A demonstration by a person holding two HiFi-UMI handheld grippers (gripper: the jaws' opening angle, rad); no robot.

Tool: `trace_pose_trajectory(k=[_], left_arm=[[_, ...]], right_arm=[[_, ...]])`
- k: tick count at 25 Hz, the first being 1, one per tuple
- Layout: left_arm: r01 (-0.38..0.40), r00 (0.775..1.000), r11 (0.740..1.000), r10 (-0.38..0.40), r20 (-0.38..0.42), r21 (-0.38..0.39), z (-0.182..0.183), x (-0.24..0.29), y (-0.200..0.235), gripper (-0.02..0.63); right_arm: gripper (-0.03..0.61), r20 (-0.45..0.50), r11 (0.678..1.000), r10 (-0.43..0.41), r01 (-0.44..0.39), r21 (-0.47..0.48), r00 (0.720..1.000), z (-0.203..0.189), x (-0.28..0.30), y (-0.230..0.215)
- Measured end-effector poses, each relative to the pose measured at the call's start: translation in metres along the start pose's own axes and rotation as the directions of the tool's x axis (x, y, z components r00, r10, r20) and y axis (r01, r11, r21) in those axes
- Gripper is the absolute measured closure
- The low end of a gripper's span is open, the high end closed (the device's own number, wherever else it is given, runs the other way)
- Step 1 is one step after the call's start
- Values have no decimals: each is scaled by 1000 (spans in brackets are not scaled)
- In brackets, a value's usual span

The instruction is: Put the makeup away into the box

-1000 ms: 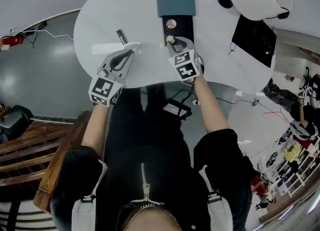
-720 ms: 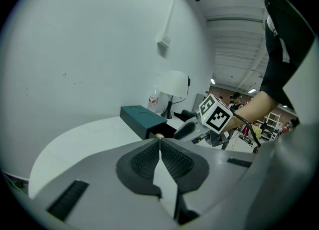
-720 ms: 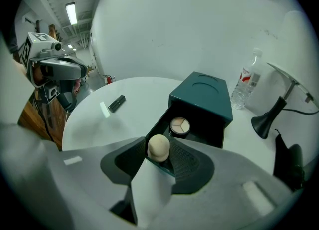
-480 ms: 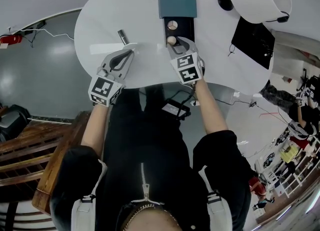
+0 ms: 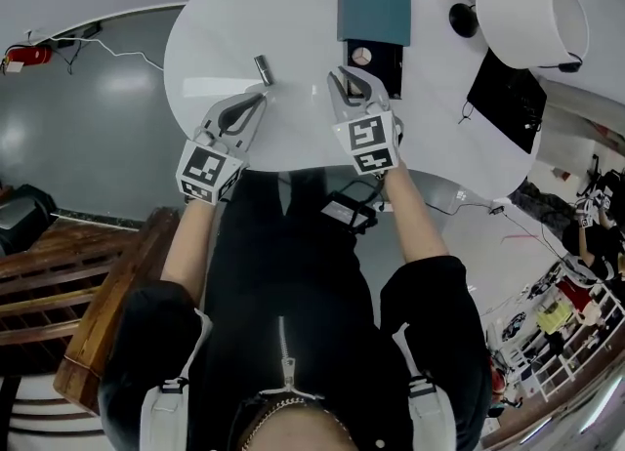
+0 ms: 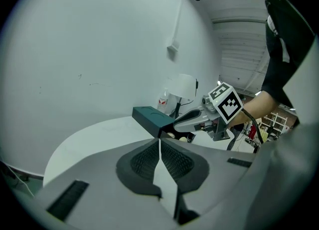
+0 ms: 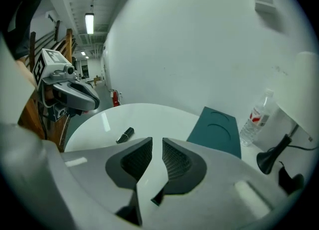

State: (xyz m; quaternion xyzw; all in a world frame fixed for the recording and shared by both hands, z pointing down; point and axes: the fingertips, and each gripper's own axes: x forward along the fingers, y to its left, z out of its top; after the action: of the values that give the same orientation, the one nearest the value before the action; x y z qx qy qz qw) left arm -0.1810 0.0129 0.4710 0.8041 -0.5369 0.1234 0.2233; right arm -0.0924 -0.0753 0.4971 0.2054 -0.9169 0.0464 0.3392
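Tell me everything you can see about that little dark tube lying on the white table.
The tube is a small, dark, slim cylinder with a glossy look, maybe plastic or metal. It lies on its side on the white table, with only the tabletop touching it. It sits just beyond the left gripper and, in the head view, left of the box.

1. Head view: from above the person, facing steeply down on the white table (image 5: 225, 39).
2. Left gripper view: low, close over the table, facing the teal lid (image 6: 149, 117).
3. Right gripper view: likewise low (shares that lid and table).
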Motion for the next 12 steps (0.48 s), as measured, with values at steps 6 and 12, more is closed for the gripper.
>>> trace_pose_trajectory(k=[6,12], left_arm=[[-57,998,998,57,3,-31,-6,-20,25,600],[-120,993,991,120,2,-68,-18,-44,56,600]], right_arm=[[491,-16,990,136,-136,-43,991,22,36,45],[474,-90,977,208,-212,-37,974,25,75,77]])
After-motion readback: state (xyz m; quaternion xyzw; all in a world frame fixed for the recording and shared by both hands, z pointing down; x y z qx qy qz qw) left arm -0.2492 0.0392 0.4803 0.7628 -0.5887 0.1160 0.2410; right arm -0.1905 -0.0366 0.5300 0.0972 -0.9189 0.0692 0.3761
